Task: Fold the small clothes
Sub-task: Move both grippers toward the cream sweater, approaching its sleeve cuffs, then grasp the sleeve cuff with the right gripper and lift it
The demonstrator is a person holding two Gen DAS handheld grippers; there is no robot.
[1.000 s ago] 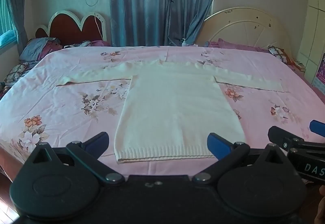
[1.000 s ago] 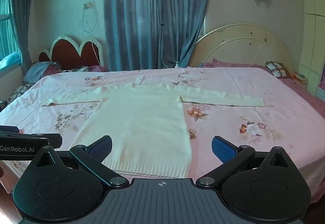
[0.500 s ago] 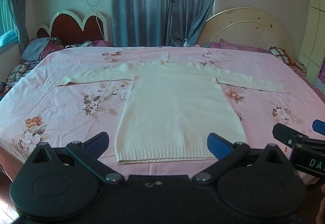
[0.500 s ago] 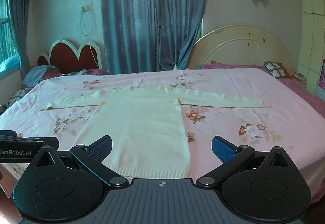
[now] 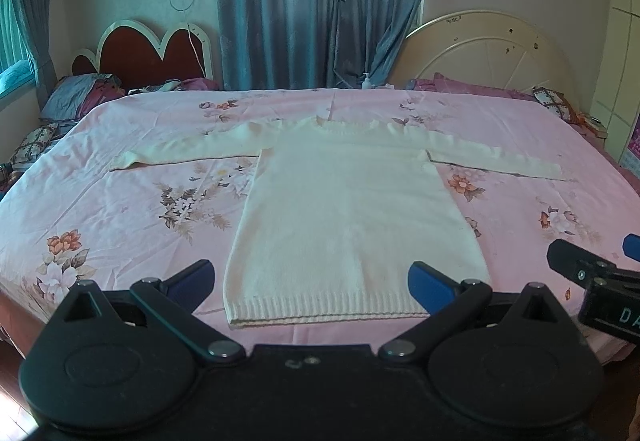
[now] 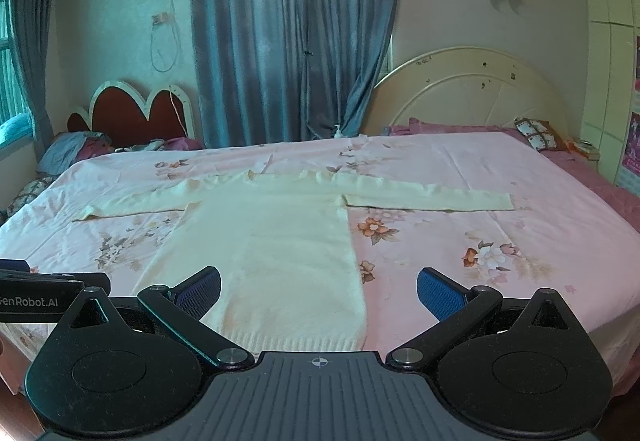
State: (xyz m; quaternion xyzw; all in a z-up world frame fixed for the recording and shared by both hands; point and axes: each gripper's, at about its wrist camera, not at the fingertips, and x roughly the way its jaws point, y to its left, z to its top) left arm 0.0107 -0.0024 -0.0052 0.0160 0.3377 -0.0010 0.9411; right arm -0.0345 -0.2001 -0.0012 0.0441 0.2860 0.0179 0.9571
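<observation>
On the bed (image 5: 120, 225), one cream sweater (image 5: 352, 217) lies flat on the pink floral sheet, both sleeves spread sideways, ribbed hem nearest the cameras. Two grippers hang at the near edge: the left gripper (image 5: 312, 281) with its jaws spread wide and empty, framing the hem, and the right gripper (image 6: 319, 291), equally wide and empty, over the sweater's right hem corner. Two headboards (image 5: 152, 53) stand behind, with one curtain (image 5: 320, 1) between them.
</observation>
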